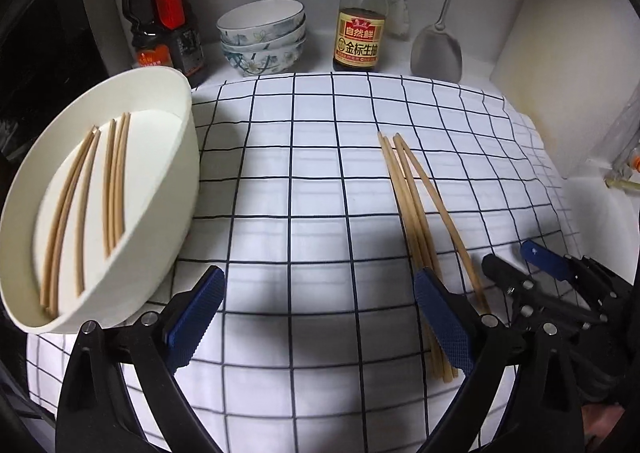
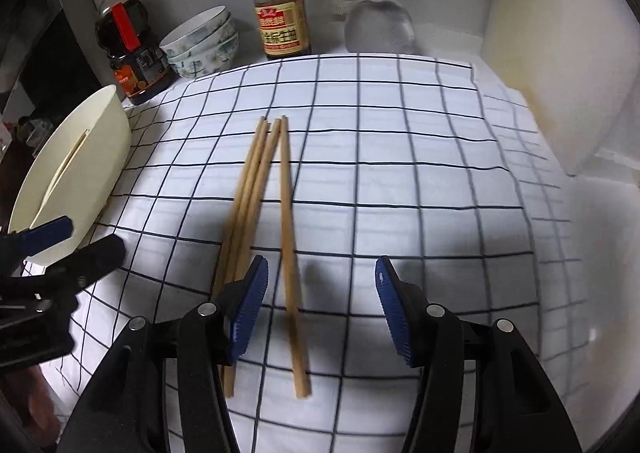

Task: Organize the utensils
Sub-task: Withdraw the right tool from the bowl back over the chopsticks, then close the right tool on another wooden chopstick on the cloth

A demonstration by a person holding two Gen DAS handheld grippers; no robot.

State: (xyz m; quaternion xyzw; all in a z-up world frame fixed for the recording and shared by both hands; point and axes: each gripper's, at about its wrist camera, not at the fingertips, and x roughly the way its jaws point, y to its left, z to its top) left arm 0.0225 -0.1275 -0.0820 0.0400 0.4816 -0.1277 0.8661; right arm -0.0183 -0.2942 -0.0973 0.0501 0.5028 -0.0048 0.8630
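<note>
Several wooden chopsticks [image 1: 416, 213] lie in a loose bundle on the checked cloth [image 1: 312, 181], right of centre. A white oval tub [image 1: 178, 189] at the left holds several more chopsticks [image 1: 114, 189]. My left gripper [image 1: 318, 317] hangs open over the cloth, nothing between its blue pads; its right finger hides part of the bundle. In the right wrist view my right gripper [image 2: 320, 301] is open, one chopstick [image 2: 289, 253] running between its fingers untouched, the other chopsticks [image 2: 248, 205] just left of its left finger. The white tub [image 2: 100, 173] sits at the left there.
Along the back wall stand a dark sauce jug [image 1: 164, 21], stacked patterned bowls [image 1: 264, 37], a soy sauce bottle [image 1: 362, 21] and a metal spatula [image 1: 438, 45]. A white board [image 1: 560, 73] leans at the right. The right gripper [image 1: 560, 277] shows at the lower right.
</note>
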